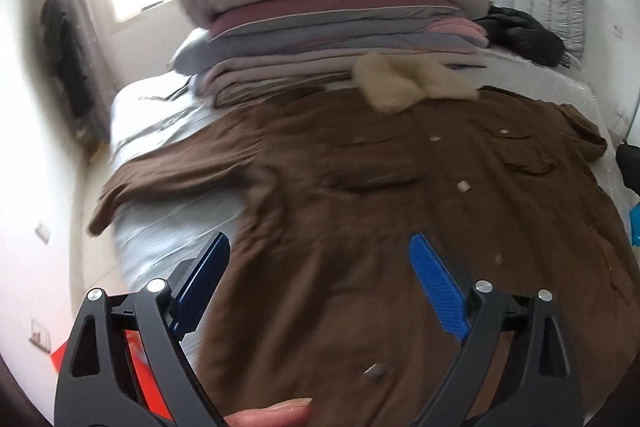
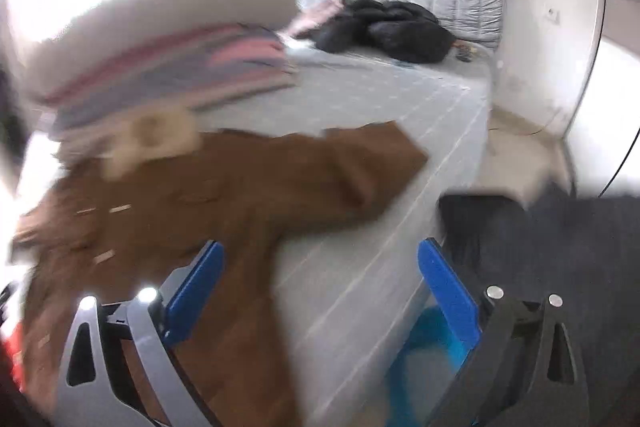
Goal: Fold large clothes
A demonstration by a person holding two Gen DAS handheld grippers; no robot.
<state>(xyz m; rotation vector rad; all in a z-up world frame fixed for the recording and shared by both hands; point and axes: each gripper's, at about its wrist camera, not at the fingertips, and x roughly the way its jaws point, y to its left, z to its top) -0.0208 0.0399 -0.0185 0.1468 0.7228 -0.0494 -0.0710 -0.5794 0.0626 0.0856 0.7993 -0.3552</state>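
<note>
Grey bed [image 1: 168, 227] under brown coat [image 1: 360, 207]; both grippers' jaws wide apart, empty.

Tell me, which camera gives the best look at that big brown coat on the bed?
The left wrist view: it shows the brown coat spread flat, with its fleece collar, its buttons and one sleeve. The right wrist view is blurred and catches only the coat's side and the other sleeve.
</note>
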